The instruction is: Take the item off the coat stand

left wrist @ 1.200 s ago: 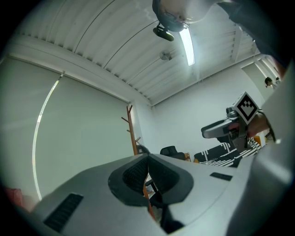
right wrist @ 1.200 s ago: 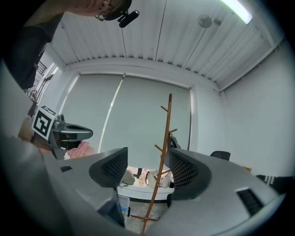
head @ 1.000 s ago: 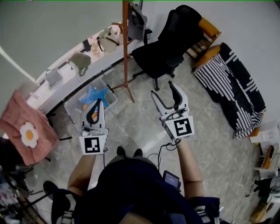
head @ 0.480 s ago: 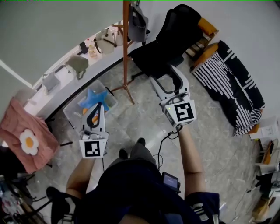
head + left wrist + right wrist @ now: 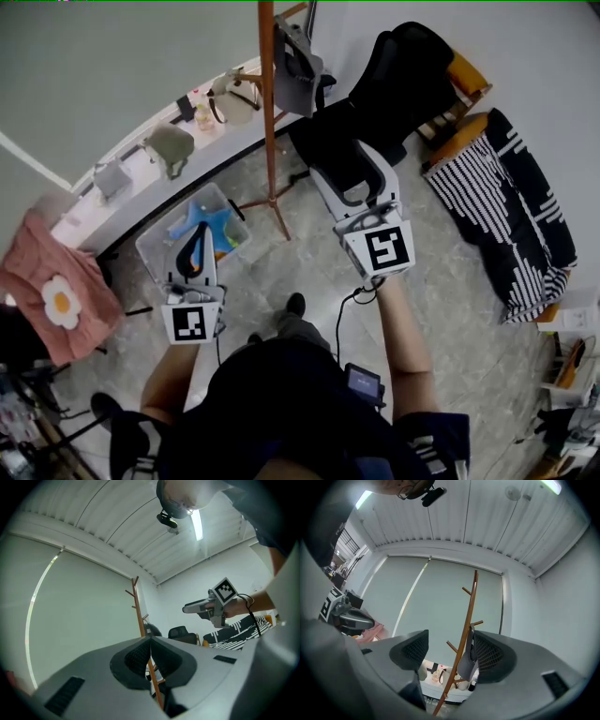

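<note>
1. Grey item (image 5: 298, 73): we find it hanging on the upper part of the wooden coat stand (image 5: 268, 112), on the side towards the black office chair (image 5: 380, 98). In the right gripper view the grey item (image 5: 466, 663) hangs by a dark strap from a peg of the coat stand (image 5: 468, 616).
2. Right gripper (image 5: 342, 167): we hold it raised and aimed at the stand, with its jaws spread wide. In its own view the right gripper (image 5: 449, 641) frames the pole and the grey item in the gap. Nothing is gripped and no contact shows.
3. Left gripper (image 5: 199, 246): we hold it lower and to the left, well apart from the stand. In its own view the left gripper (image 5: 151, 641) has its jaws pressed together, pad against pad, with nothing between them. The stand pole (image 5: 139, 613) appears beyond the jaw tips.
4. Surroundings: a clear bin (image 5: 155, 246) holding a blue star-shaped thing sits on the floor beside the stand base. A long white counter (image 5: 131, 192) runs behind it. A pink cloth with a flower (image 5: 52, 286) lies at the left, and a black-and-white striped cover (image 5: 516, 206) lies at the right.
</note>
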{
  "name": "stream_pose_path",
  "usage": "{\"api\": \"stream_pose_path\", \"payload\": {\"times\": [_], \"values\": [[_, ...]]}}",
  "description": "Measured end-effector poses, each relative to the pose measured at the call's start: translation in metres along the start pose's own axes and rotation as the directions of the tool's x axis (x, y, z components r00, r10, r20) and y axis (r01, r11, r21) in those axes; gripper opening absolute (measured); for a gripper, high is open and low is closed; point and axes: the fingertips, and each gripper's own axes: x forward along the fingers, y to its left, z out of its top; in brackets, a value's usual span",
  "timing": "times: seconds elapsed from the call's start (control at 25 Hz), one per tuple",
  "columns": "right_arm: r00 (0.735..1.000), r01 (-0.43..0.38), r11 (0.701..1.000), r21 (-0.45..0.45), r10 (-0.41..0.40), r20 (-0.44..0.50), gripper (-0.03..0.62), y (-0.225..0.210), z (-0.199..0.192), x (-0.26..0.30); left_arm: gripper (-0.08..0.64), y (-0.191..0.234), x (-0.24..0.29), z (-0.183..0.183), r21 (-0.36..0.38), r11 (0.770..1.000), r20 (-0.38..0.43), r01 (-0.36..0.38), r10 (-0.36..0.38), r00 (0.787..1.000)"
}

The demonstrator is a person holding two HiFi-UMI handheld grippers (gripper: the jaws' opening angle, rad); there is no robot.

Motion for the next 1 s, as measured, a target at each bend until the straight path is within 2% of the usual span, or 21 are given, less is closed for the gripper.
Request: {"api": "stream_pose_path", "payload": {"times": [0.12, 0.44, 1.0], "values": [[0.999, -0.017, 1.0, -0.004, 0.017, 0.034, 0.318, -0.021, -0.005, 0.018, 0.026, -0.004, 0.027, -0.001, 0.007, 1.0, -0.01, -0.027, 0.027, 1.0], [0.999, -0.034, 0.999, 0.003, 0.034, 0.008, 0.318, -0.069, -0.027, 0.071, 0.025, -0.001, 0.087, -0.007, 0.019, 0.999, -0.021, -0.051, 0.051, 0.998], [0.998, 0.035, 0.994, -0.104, -0.04, -0.045, 0.313, -0.117, -0.052, 0.175, 0.026, 0.026, 0.151, -0.016, 0.004, 1.0, -0.019, 0.012, -0.012, 1.0]]}}
